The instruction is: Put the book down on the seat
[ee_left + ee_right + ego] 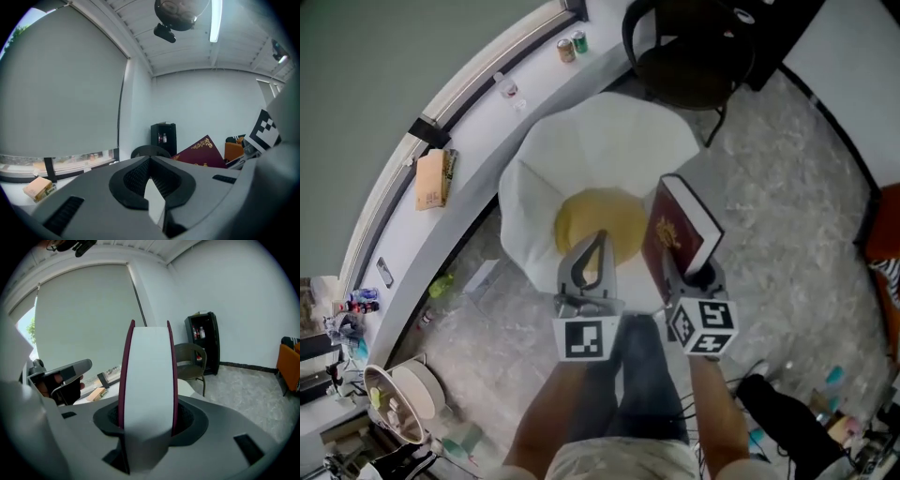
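Right claw (686, 270) clamped on lower edge of book (680, 225), held upright, pages toward claw, probably for tipping flat. Seat (600, 220) ahead, below both claws. Left claw (598, 240) closed, empty, beside book, spare for steadying.

The book (680, 234) hides the 3 o'clock edge of the yellow seat (591, 217), the dark chair (689, 52) at 12 o'clock is cropped (top edge), and the cans (573, 45) are too small to read.
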`<state>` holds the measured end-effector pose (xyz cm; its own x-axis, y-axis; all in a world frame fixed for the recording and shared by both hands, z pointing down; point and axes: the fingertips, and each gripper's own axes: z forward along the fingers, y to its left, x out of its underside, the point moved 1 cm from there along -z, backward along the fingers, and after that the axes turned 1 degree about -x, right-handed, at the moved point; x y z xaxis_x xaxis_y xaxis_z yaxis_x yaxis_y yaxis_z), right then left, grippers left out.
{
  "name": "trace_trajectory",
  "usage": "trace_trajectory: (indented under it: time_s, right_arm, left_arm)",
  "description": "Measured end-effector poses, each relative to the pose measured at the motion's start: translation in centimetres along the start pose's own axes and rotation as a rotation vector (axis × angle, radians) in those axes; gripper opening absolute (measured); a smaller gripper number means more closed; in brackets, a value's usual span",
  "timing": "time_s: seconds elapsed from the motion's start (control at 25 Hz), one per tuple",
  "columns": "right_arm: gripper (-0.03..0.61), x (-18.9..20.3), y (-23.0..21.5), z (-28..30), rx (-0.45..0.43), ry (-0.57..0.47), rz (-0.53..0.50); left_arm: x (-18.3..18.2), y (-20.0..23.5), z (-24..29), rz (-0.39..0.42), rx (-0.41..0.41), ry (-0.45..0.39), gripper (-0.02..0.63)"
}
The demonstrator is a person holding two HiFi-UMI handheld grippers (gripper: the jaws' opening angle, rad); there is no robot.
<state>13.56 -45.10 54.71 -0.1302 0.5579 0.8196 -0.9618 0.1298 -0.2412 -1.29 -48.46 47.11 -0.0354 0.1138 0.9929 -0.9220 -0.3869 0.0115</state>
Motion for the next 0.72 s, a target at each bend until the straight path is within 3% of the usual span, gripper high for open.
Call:
trace_trajectory:
  time_s: [0.12, 0.44, 0.72]
  right_arm:
    - [0.219, 3.6, -1.1, 3.7, 0.001, 0.06, 0.027]
    - [0.219, 14.4, -5.1, 11.1, 0.006, 0.221, 0.09]
    - [0.219, 21.7, -7.1, 17.8, -0.008, 0.337, 0.157]
  left_arm:
    - [5.2, 0.3, 1.7, -0.035, -0.009, 0.071, 0.006]
    - [18.6, 0.3, 3.9, -0.065, -0.025, 0.162, 0.006]
    - [27.1, 0.2, 5.7, -0.07, -0.005, 0.227, 0.006]
